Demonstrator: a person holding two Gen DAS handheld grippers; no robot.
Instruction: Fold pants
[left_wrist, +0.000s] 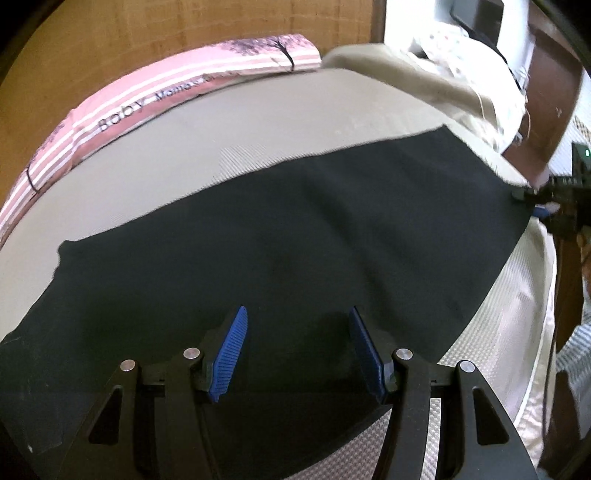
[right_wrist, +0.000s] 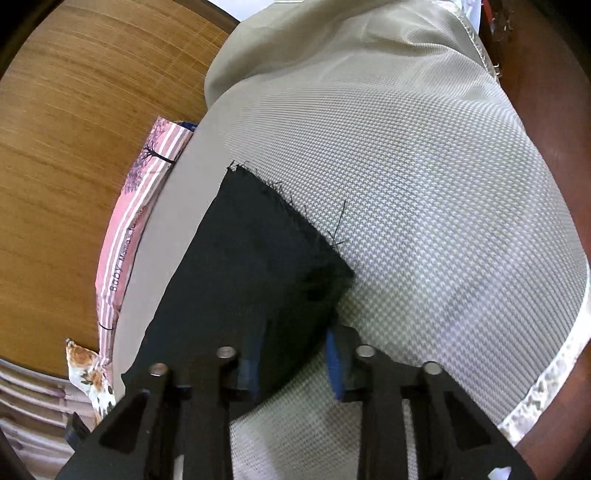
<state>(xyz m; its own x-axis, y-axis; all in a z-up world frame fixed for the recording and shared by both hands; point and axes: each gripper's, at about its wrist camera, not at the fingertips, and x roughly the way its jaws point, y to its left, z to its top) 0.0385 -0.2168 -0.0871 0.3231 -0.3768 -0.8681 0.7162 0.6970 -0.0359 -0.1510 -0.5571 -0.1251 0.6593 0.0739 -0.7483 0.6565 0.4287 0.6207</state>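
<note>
The bed (left_wrist: 258, 122), covered in a beige woven sheet, fills most of both views, and the black pants (left_wrist: 280, 240) lie spread flat across it as a long dark band running from the lower left of the left wrist frame to its right edge. Judging by how they lie, they look already doubled lengthwise, leg on leg, so the crosswise folds are what remains; the task seems somewhere in its early-to-middle part. A pink striped package (left_wrist: 122, 107) sits along the bed's far edge, in the upper left of the left wrist frame, against a wooden headboard (right_wrist: 74, 147). In the right wrist view the frayed hem end of the pants reaches up toward the middle of the frame, loose threads showing on the sheet. The right hand-held gripper (right_wrist: 295, 363) angles down at that end, its blue pads narrowed around the cloth's lower corner; whether they actually pinch it I cannot tell through the blur. The left hand-held gripper (left_wrist: 297, 354) tilts steeply down over the pants at the bottom centre of its frame, jaws released, nothing between its blue pads (left_wrist: 231, 354)
</note>
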